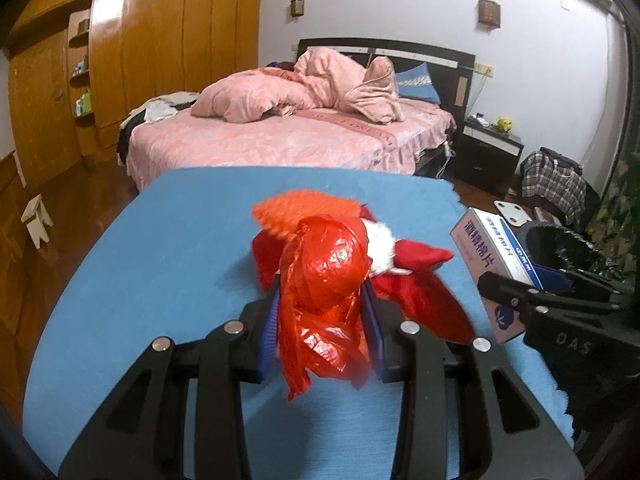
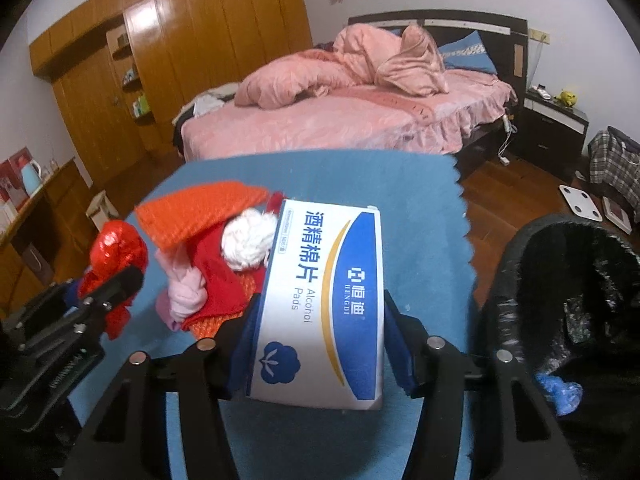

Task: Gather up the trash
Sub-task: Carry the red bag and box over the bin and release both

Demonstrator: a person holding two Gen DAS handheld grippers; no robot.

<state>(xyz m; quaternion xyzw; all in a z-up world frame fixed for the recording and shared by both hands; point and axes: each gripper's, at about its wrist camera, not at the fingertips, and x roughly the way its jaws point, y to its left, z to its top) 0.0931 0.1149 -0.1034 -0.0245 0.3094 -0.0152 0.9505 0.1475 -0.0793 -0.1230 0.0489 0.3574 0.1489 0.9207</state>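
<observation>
A pile of red and orange clothes (image 2: 208, 264) lies on the blue table (image 1: 160, 240), at twelve o'clock of the left gripper (image 1: 322, 320). A black-lined bin (image 2: 560, 300) stands at three o'clock of the right gripper (image 2: 320, 332). Both point downward. The left clenches a crumpled red plastic bag (image 1: 328, 276); the right grasps an alcohol-pads box (image 2: 324, 300). The bin's depth is dark and unclear.
</observation>
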